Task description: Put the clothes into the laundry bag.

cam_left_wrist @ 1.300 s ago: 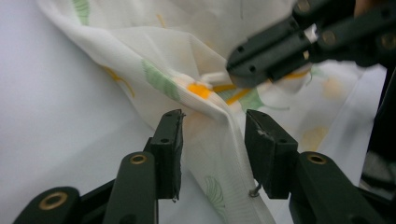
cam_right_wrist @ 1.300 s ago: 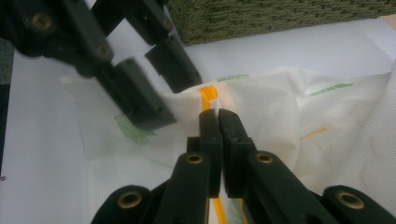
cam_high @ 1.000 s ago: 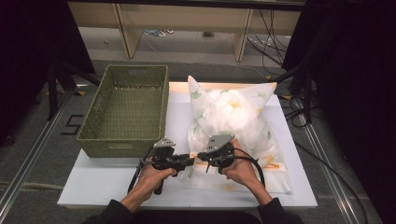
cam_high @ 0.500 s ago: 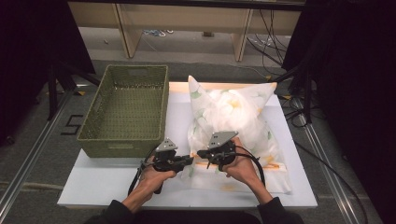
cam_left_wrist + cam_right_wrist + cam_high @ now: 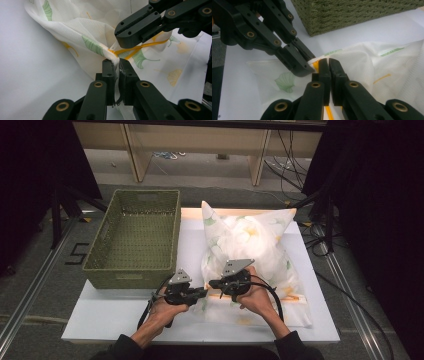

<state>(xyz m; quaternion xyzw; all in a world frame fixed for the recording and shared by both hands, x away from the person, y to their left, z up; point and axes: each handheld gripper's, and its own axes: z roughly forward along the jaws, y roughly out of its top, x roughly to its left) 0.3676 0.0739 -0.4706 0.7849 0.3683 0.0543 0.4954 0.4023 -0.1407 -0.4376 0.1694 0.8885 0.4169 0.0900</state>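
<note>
The leaf-print pillowcase (image 5: 250,255) (pillow inside) lies on the white worktop (image 5: 125,312) beside the green woven basket (image 5: 135,240). The left tongs (image 5: 115,65), just closed, pinch its near edge; the right tongs (image 5: 328,65) clamp its yellow zipper (image 5: 315,65).

At the bottom centre of the frame the right gripper (image 5: 328,65) has its two black jaws pressed together on a yellow strip (image 5: 316,65) at the edge of the white leaf-printed fabric cover (image 5: 372,67), which spreads over the right half. From the upper left the left gripper (image 5: 305,63) reaches down, its jaws meeting the same fabric edge just beside. A woven green basket (image 5: 352,12) spans the top, standing on the white counter (image 5: 242,82).
</note>
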